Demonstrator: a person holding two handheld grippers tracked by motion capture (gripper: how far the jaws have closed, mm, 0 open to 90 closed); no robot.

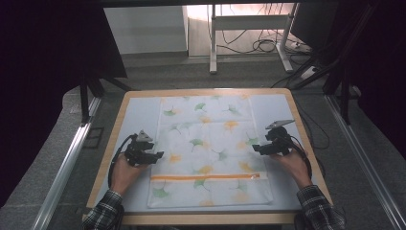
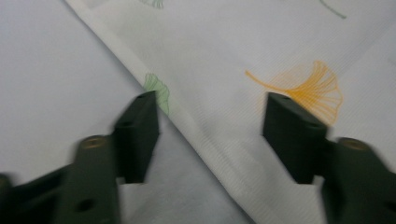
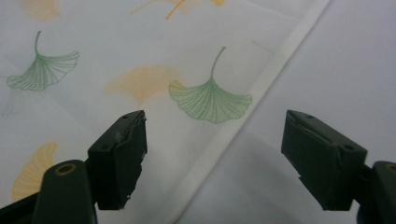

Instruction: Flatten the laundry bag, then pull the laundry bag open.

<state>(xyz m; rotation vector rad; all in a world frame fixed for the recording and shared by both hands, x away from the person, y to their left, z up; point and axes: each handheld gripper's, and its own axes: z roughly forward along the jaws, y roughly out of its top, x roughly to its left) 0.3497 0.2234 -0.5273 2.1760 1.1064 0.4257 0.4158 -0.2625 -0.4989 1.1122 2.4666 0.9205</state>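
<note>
Step in hand, as judged: setting up to fold or lift the ginkgo-print cloth (image 1: 207,148), both tongs poised at its side edges. Left gripper (image 1: 154,155) sits at the cloth's left hem, centre-left of the high view; jaws apart, nothing held, the hem (image 2: 140,84) running diagonally between them. Right gripper (image 1: 256,148) at the right hem, centre-right; jaws wide, empty, straddling the hem (image 3: 243,121). Next move likely calls for lowering each pair and pinching one edge layer cleanly. Cloth lies flat, mid-table (image 1: 287,191); white, thin weave, green and orange leaves, an orange stripe (image 1: 206,177) across its lower part.
</note>
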